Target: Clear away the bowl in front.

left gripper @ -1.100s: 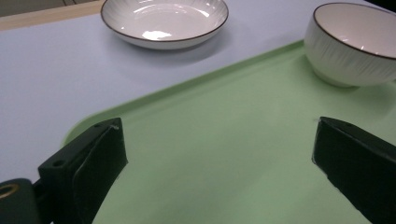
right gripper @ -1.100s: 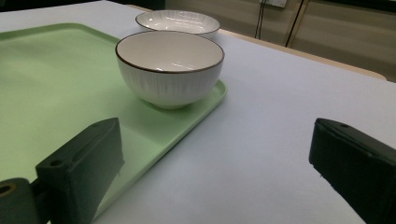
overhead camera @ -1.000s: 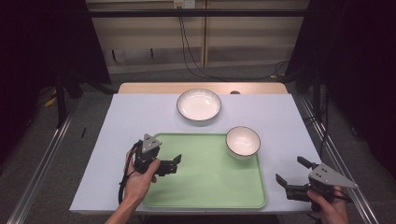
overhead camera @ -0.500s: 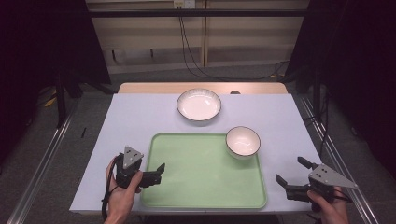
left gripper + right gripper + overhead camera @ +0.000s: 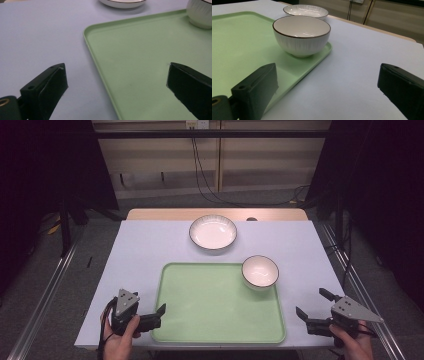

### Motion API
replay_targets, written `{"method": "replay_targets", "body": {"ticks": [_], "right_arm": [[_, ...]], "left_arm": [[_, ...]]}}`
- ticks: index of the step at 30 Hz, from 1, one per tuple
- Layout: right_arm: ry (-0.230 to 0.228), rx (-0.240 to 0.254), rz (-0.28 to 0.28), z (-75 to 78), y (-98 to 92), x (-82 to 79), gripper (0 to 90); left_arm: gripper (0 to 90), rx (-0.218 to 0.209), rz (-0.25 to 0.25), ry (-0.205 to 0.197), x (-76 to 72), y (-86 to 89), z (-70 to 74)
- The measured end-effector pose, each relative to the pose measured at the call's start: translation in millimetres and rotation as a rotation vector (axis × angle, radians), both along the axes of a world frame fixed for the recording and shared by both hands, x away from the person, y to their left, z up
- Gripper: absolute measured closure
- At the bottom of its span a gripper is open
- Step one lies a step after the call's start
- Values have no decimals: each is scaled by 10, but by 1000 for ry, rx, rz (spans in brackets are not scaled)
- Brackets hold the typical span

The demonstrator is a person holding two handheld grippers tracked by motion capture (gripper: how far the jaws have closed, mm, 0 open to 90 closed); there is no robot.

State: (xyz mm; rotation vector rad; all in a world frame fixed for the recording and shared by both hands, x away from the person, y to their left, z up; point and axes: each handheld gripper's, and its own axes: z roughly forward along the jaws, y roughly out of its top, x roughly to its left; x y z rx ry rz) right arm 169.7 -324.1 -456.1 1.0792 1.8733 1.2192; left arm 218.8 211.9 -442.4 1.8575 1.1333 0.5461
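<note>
A pale green tray (image 5: 215,310) lies at the table's near middle. A white bowl with a dark rim (image 5: 260,271) stands in the tray's far right corner. Beyond the tray, on the table, sits a wider white shallow bowl (image 5: 213,232). My left gripper (image 5: 157,317) is open and empty at the tray's near left corner; in its own view the jaws straddle the tray's left rim (image 5: 86,37). My right gripper (image 5: 311,302) is open and empty on the table right of the tray, facing the bowl (image 5: 301,35) and the shallow bowl (image 5: 305,11) behind it.
The table top (image 5: 145,255) is pale lavender-white, with a wooden strip along its far edge. Metal rails run along the floor on both sides. Cables hang down the wall behind. Bare table lies left of the tray (image 5: 37,37) and right of it (image 5: 362,50).
My left gripper has drawn back from over the tray's left part toward the table's near left edge, staying open. The right gripper and both bowls have not moved.
</note>
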Motion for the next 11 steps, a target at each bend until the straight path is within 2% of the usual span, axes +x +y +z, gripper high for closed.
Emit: {"method": "replay_targets", "body": {"ticks": [5, 7, 9, 11], "right_arm": [[1, 4, 2, 4, -3, -7, 24], [-1, 4, 0, 5, -6, -9, 24], [-2, 4, -2, 4, -9, -7, 24], [0, 3, 1, -1, -6, 3, 24]], "left_arm": [[19, 7, 20, -45, -84, 42, 32], [22, 26, 23, -32, -86, 67, 3], [29, -17, 40, -15, -61, 92, 2], [29, -4, 45, -24, -62, 99, 13]]}}
